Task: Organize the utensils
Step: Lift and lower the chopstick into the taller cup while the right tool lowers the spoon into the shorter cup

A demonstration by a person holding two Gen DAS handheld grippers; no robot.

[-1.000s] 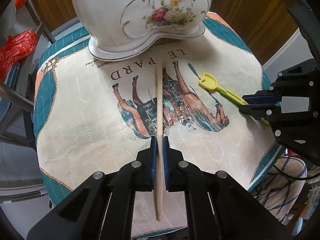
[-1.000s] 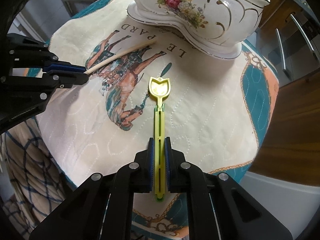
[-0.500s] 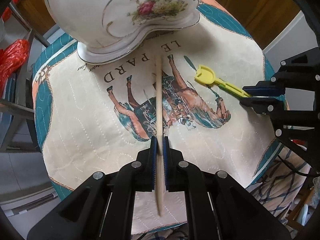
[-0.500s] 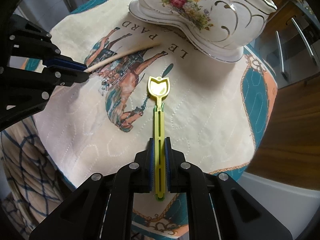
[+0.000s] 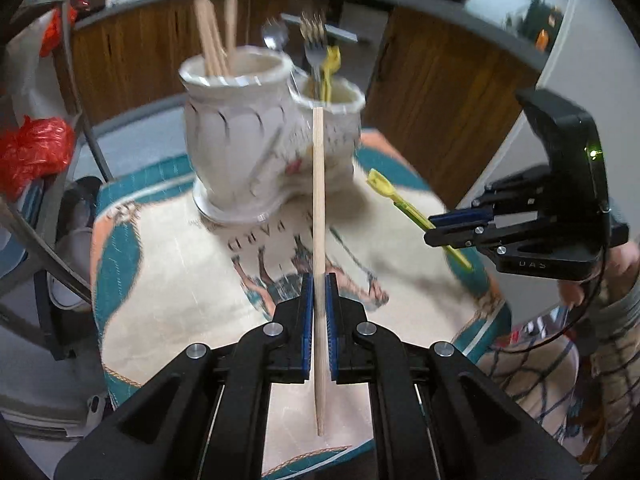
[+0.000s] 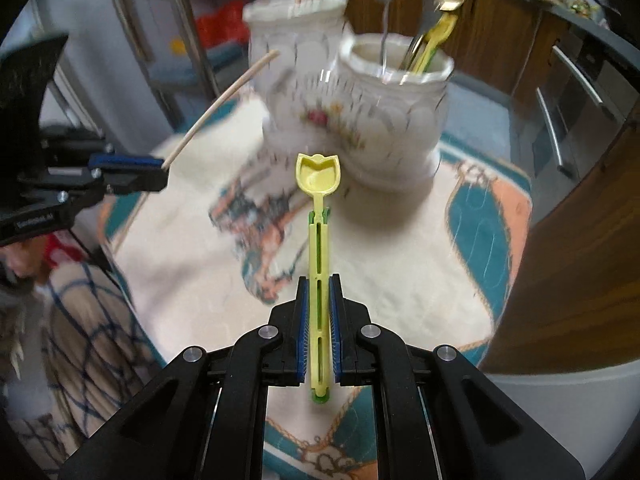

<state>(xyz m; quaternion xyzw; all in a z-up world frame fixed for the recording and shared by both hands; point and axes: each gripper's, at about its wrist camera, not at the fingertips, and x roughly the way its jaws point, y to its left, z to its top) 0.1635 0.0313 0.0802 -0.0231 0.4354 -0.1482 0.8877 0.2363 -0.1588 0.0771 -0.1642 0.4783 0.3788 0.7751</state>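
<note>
My left gripper (image 5: 319,280) is shut on a wooden chopstick (image 5: 318,208), held above the cloth and pointing at the white floral two-pot utensil holder (image 5: 240,152). My right gripper (image 6: 319,284) is shut on a yellow plastic spoon (image 6: 319,184), also lifted and aimed at the holder (image 6: 392,120). One pot holds chopsticks (image 5: 212,44); the other holds forks and a yellow utensil (image 6: 432,40). Each gripper shows in the other's view: the right (image 5: 452,226), the left (image 6: 156,174).
The holder stands on a round table under a cream and teal horse-print cloth (image 5: 168,280). A wooden counter (image 5: 440,72) runs behind. A metal rack with red bags (image 5: 32,152) stands at the left. A person's plaid clothing (image 6: 80,320) is near the table's edge.
Both grippers have lifted their utensils off the cloth and tilted up, so the holder's open tops now show. The scene is motion-blurred.
</note>
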